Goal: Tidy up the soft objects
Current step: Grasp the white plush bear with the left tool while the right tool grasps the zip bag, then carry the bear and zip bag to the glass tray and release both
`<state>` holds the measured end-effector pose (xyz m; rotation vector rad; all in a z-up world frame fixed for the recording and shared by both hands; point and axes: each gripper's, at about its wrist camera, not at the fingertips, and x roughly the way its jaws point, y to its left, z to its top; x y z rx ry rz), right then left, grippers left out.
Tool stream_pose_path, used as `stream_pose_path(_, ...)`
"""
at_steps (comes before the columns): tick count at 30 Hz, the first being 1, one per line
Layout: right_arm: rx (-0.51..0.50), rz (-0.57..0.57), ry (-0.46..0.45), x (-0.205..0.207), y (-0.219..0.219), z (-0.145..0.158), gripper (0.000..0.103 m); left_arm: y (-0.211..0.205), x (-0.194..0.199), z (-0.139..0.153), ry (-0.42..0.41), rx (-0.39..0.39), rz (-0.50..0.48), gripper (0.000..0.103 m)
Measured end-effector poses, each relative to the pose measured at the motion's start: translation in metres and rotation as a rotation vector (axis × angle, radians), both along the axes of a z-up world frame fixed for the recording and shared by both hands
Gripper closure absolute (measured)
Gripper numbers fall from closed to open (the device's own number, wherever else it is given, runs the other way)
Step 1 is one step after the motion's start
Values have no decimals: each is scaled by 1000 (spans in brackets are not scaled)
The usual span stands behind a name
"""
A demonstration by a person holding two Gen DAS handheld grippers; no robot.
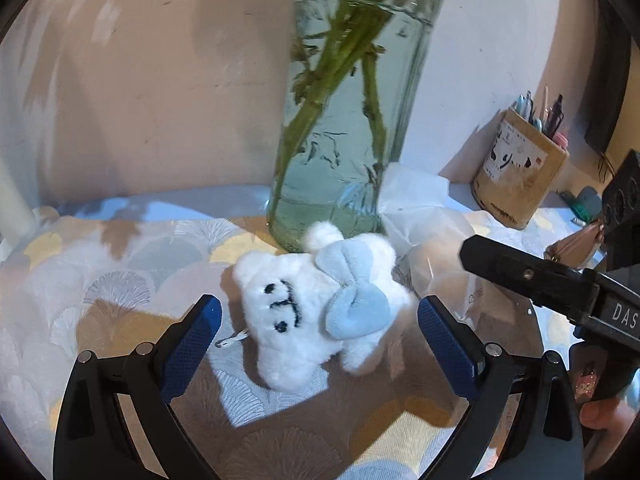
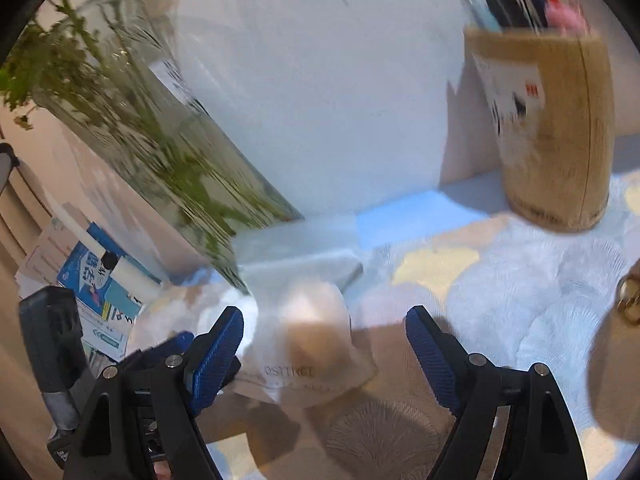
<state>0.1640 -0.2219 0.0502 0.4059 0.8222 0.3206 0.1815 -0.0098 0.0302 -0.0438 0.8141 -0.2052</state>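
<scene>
Left gripper [image 1: 320, 316]: jaws spread wide, blue pads either side of the plush but not touching it as far as I can see, nothing gripped.

Right gripper [image 2: 324, 332]: also wide apart and gripping nothing. A clear plastic bag sits between the fingers, and I can't tell if the left pad is touching it.

White plush toy [image 1: 316, 312]: small fluffy white critter with a stitched black face and a pale blue bow [image 1: 352, 300]. It lies on the tablecloth, face up and tipped sideways, right between the left gripper's fingers. There's a little white loop [image 1: 232, 340] at its head end.

Plastic bag [image 2: 308, 344]: crinkly translucent bag with something pale and roundish inside. The printed lettering near the bottom is too blurry to read properly. In the left wrist view it's just right of the plush.

Glass vase [image 1: 348, 120]: tall, holds water and green stems, stands just behind the plush.

Pen holder [image 2: 556, 128]: tan cylinder with a printed label, stuffed with pens, back by the wall, well apart from the plush.

Tablecloth [image 1: 132, 280]: fan or scallop pattern in cream, yellow and grey, with patchy sunlight.

Right wrist view overall: pretty motion-blurred.
</scene>
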Motion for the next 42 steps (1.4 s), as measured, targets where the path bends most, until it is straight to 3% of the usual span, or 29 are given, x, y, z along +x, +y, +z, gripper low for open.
stream_pose_path(9,-40,47,22,11,16,-4,24,-9,11,-8,37,3,-4,4)
stream_pose_path(10,-48,73,16,10,20,-3,46,-9,14,-10,48,-3,5,4)
stream_pose_path(11,-57,83,19,11,24,-3,56,-7,17,-12,60,-17,4,4)
stream_pose_path(13,-64,76,22,10,24,-4,63,-4,18,-13,61,-55,-3,5)
stream_pose_path(15,-43,49,5,8,17,-2,64,2,16,-10,38,-119,-28,19)
stream_pose_path(16,-25,23,-4,7,11,-1,64,6,15,-10,29,-140,-21,44)
stream_pose_path(20,47,-30,-7,6,-6,-1,64,3,14,-8,18,-129,-28,44)
stream_pose_path(24,77,-36,-32,3,-11,2,65,-4,4,1,-47,-115,-65,44)
stream_pose_path(28,78,-47,-55,2,-13,7,65,15,0,3,-80,-207,-32,44)
stream_pose_path(31,58,-48,-82,-1,-14,10,65,29,3,-1,-58,-252,4,44)
stream_pose_path(35,35,-25,-153,-8,-8,17,64,25,4,0,-64,-230,3,44)
stream_pose_path(38,77,-26,-230,-23,-18,25,65,19,-3,3,-101,-212,22,44)
stream_pose_path(42,40,-25,-223,-40,-14,28,64,25,-7,5,-123,-217,75,44)
